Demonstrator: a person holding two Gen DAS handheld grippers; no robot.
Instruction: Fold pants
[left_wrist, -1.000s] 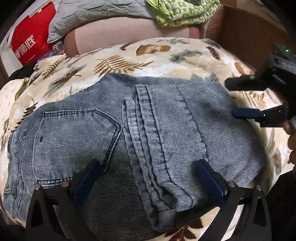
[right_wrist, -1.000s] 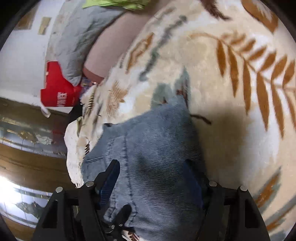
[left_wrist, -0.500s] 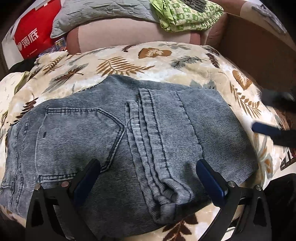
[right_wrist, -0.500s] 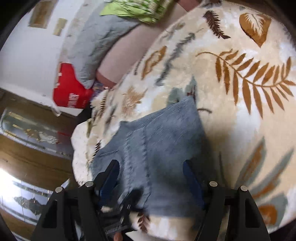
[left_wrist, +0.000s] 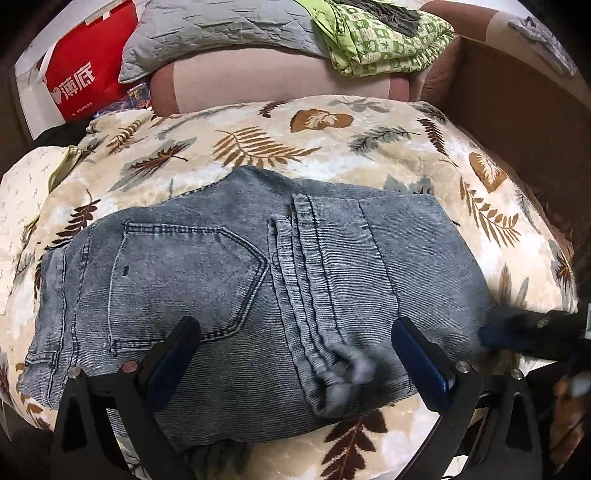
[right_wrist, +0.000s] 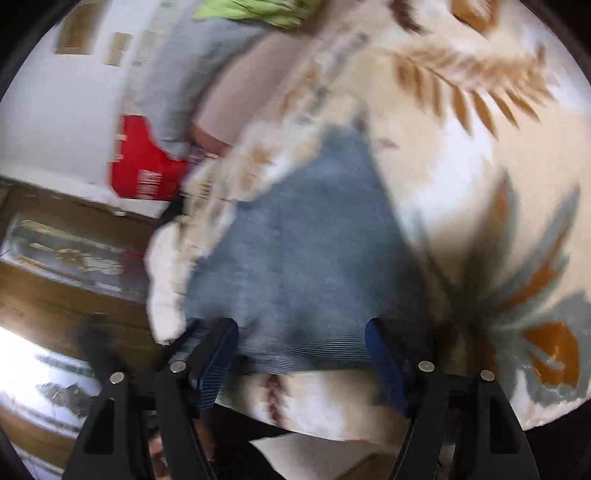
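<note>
Folded jeans lie flat on a leaf-print blanket, back pocket up on the left, seam ridge running down the middle, and a bunched bit at the near edge. Left tongs hover over the jeans' near edge, spread wide, nothing clamped. Right tongs also spread wide over the jeans' right end, nothing between the pads; that view is motion-blurred. From the left view the right tongs show blurred at the jeans' right edge. Behind: grey pillow, green patterned cloth, red bag.
</note>
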